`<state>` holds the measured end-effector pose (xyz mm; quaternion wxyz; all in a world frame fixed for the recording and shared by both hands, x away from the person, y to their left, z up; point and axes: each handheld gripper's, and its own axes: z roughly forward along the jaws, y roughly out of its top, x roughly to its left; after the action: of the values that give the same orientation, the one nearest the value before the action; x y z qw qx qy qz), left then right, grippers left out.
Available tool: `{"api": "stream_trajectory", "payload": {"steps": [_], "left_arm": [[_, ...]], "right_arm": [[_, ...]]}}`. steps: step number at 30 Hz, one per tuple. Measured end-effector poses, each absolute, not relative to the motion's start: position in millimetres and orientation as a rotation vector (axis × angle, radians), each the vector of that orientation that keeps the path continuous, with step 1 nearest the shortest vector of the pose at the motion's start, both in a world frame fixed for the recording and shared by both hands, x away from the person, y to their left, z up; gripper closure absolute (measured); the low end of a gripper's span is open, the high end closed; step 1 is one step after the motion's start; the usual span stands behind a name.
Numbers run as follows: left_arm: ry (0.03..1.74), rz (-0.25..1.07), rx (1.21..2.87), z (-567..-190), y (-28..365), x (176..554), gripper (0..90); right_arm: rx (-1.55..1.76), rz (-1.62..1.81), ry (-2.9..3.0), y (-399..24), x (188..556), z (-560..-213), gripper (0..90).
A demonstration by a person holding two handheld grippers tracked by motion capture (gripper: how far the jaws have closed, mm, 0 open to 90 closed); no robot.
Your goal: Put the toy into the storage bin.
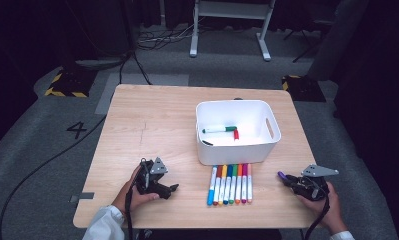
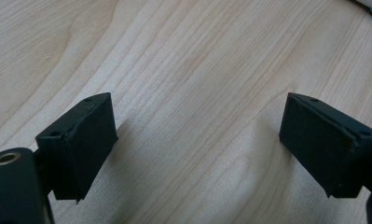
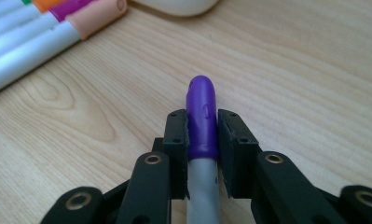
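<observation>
Right gripper view looks along two matte black jaws pressed together on a purple-capped marker point(image 3: 202, 122). Its cap is smooth, glossy and round-tipped, with a pale grey barrel behind it running back between the jaws. The marker lies level just above the table point(image 3: 291, 70), a light wood surface with flowing grain. At upper left lie more markers with white barrels and peach, magenta and orange caps.

In the high view the right gripper point(image 1: 287, 178) sits at the table's near right corner with the purple tip poking out toward the row of markers point(image 1: 229, 183), which lies side by side in front of a white bin point(image 1: 235, 151). That bin is rounded plastic with a slot handle, and a green-capped marker point(image 1: 219, 129) lies inside.

The left gripper point(image 2: 197, 140) holds its blocky, rubbery pads wide apart over bare wood.
</observation>
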<state>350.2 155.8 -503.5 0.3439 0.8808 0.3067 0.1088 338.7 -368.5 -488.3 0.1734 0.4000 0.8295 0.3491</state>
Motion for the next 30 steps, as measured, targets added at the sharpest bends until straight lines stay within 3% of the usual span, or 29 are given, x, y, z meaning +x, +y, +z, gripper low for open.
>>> {"api": "stream_trajectory", "payload": {"steps": [10,30], "left_arm": [[0.797,0.283,2.289,-503,156,350,11.1],[0.796,0.283,2.289,-503,156,350,11.0]], "right_arm": [[1.021,1.177,2.253,-375,341,-450,74.8],[0.679,1.319,2.163,-333,389,-322,74.8]]}}
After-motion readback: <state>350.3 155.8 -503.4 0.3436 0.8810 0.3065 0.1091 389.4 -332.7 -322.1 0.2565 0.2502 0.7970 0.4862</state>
